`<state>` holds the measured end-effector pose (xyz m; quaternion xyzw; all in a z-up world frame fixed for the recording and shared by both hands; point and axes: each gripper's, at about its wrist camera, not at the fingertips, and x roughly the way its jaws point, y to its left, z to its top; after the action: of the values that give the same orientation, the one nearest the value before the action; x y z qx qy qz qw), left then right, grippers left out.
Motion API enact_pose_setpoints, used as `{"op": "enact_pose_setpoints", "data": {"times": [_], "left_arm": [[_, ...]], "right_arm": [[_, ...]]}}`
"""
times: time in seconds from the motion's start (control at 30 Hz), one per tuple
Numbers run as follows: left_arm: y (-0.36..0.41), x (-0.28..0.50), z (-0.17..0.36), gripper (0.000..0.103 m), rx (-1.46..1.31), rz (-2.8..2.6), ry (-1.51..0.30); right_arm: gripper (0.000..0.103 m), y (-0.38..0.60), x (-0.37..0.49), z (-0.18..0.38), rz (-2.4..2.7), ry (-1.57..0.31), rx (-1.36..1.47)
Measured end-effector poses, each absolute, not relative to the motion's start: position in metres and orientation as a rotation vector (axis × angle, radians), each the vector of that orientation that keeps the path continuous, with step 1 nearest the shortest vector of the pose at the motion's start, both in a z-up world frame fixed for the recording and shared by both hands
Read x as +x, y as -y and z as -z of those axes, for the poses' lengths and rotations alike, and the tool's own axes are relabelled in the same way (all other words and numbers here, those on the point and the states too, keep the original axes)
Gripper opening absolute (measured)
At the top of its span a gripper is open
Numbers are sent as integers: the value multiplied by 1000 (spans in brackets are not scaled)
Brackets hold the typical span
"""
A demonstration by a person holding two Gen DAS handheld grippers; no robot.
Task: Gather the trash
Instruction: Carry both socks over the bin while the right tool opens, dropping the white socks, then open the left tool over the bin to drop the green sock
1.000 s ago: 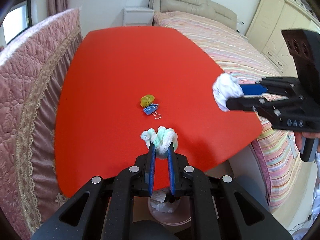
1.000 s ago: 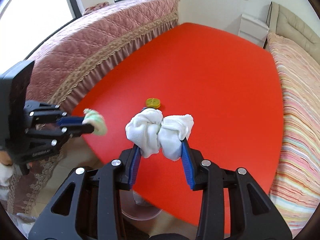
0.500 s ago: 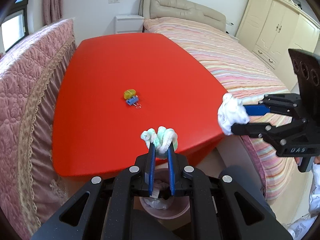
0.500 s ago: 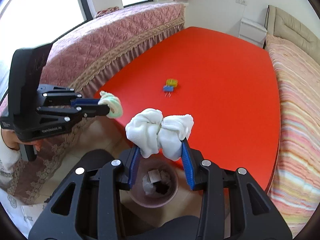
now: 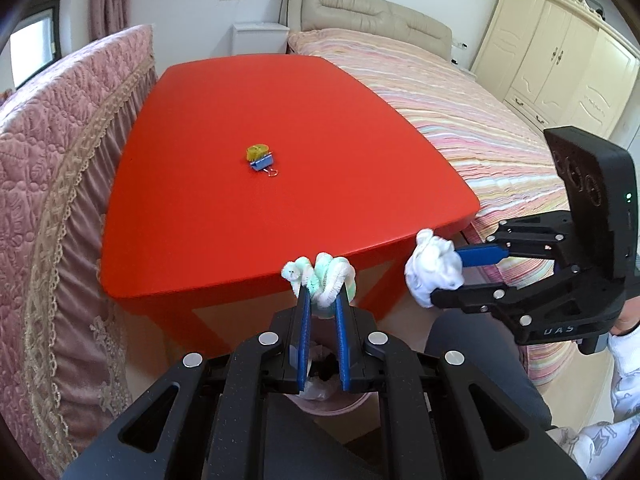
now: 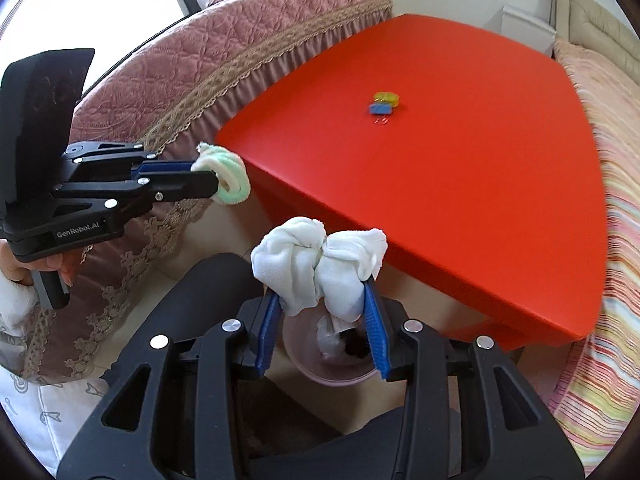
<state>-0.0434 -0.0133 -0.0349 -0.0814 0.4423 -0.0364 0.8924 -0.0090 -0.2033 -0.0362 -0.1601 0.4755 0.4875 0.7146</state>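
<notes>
My left gripper (image 5: 320,300) is shut on a twisted white and pale green fuzzy wad (image 5: 324,280), also seen in the right wrist view (image 6: 226,176). My right gripper (image 6: 320,300) is shut on a crumpled white tissue (image 6: 316,264), seen from the side in the left wrist view (image 5: 434,272). Both are held off the near edge of the red table (image 5: 280,168), above a pink trash bin (image 6: 332,356) on the floor that holds crumpled paper. The bin is mostly hidden behind my fingers in the left wrist view (image 5: 320,392).
A yellow round item (image 5: 257,151) and a blue binder clip (image 5: 262,163) lie mid-table. A pink quilted sofa (image 5: 52,160) stands to the left, a striped bed (image 5: 460,112) to the right. The person's dark-trousered legs (image 6: 208,280) are beside the bin.
Both grippers have drawn back from over the table to past its near edge, still holding their wads. The bin has come into view under them.
</notes>
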Motion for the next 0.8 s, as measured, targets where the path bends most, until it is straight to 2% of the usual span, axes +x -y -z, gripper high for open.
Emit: {"op": "enact_pose_setpoints", "data": {"times": [0.1, 0.2, 0.3, 0.43, 0.73, 0.8], "left_arm": [[13, -45, 34, 11, -169, 77, -917], [14, -45, 33, 11, -165, 81, -917], [17, -44, 35, 11, -161, 92, -924], [23, -42, 37, 11, -155, 114, -933], [48, -39, 45, 12, -106, 192, -973], [52, -38, 46, 16, -98, 203, -980]], "right_arm": [[55, 201, -9, 37, -1095, -1063, -342], [77, 203, -8, 36, -1089, -1058, -326], [90, 207, -7, 33, -1075, -1059, -300], [94, 214, -8, 28, -1056, -1054, -288], [94, 241, -6, 17, -977, -1020, -276], [94, 248, -4, 15, -966, -1016, -263]]}}
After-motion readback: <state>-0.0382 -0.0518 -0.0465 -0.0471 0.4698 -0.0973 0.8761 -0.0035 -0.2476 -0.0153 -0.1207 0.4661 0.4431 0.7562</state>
